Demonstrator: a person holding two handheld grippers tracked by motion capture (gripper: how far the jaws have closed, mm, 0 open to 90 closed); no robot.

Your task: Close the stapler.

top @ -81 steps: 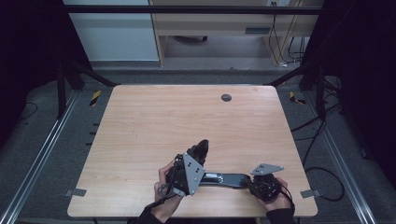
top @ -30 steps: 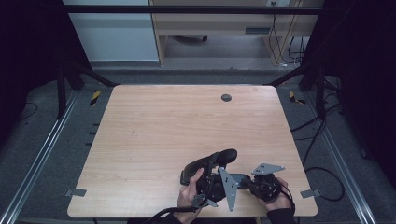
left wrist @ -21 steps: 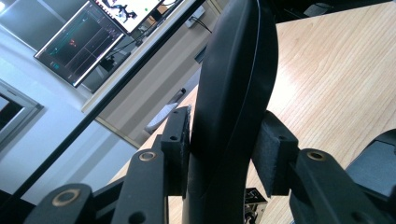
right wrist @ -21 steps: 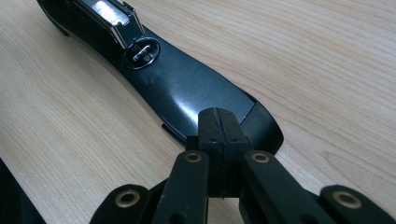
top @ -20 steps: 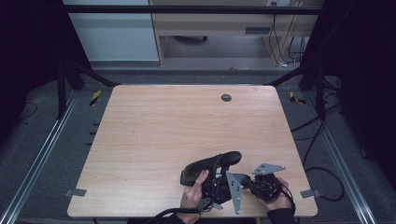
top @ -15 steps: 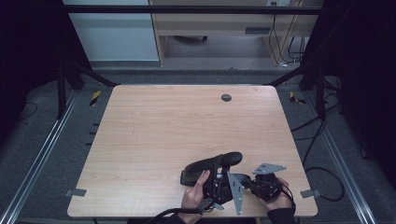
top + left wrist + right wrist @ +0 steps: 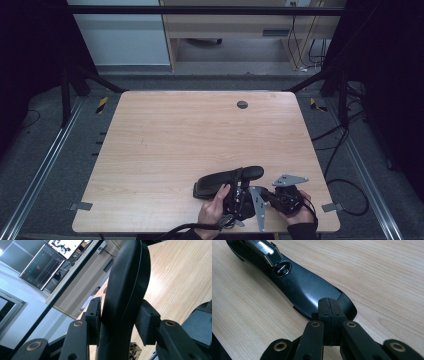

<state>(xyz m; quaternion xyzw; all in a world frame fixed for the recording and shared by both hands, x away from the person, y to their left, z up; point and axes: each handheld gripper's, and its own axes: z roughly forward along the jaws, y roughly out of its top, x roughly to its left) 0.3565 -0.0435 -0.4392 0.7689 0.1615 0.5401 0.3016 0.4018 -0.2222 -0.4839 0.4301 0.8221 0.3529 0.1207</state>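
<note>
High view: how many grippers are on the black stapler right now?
2. The left gripper clamps the black stapler by its upper arm; the right gripper, jaws shut, sits at its base end.

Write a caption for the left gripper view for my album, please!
The left tool squeezes a curved black stapler part between its pads above the wooden table.
</note>
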